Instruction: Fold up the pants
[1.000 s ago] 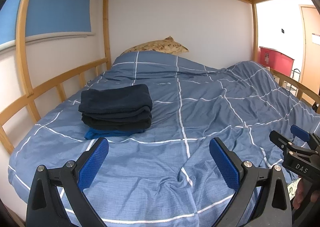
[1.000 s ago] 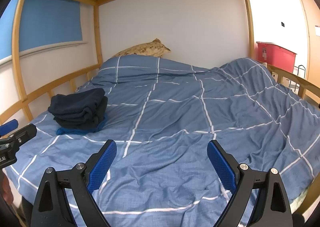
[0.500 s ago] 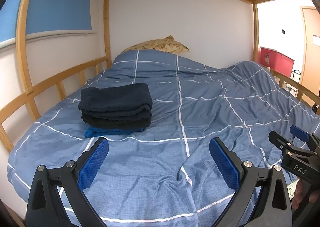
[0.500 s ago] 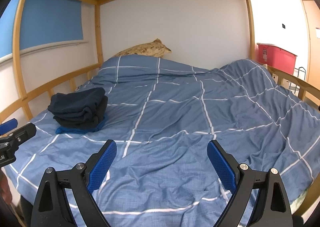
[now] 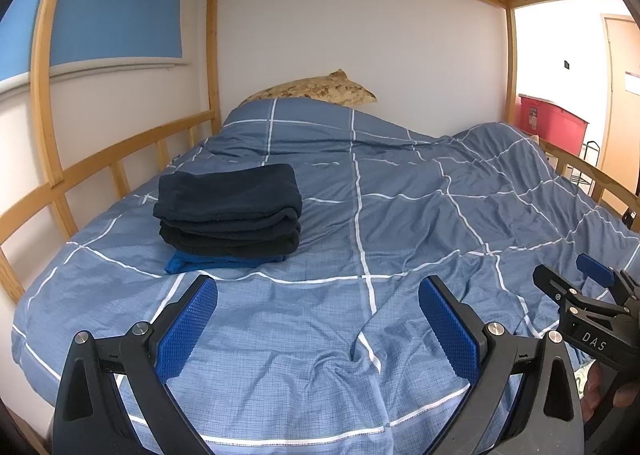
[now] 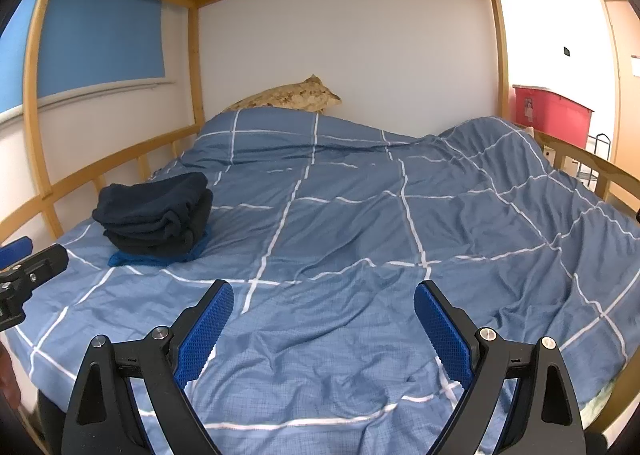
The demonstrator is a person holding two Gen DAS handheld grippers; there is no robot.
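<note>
left tool (image 5: 318, 319) jaws spread, empty | right tool (image 6: 324, 319) jaws spread, empty | folded pants stack (image 5: 228, 209) on bed (image 5: 400, 215), ahead-left of both, long axis across the view | left tool nearer; no unfolded pants visible

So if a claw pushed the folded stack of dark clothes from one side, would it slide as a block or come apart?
The stack would probably shear, not slide as one: it shows several separate soft layers with rounded fold edges. The wrinkled blue duvet beneath would likely drag and bunch. Lifted by one edge, the top piece would probably flop open.
</note>
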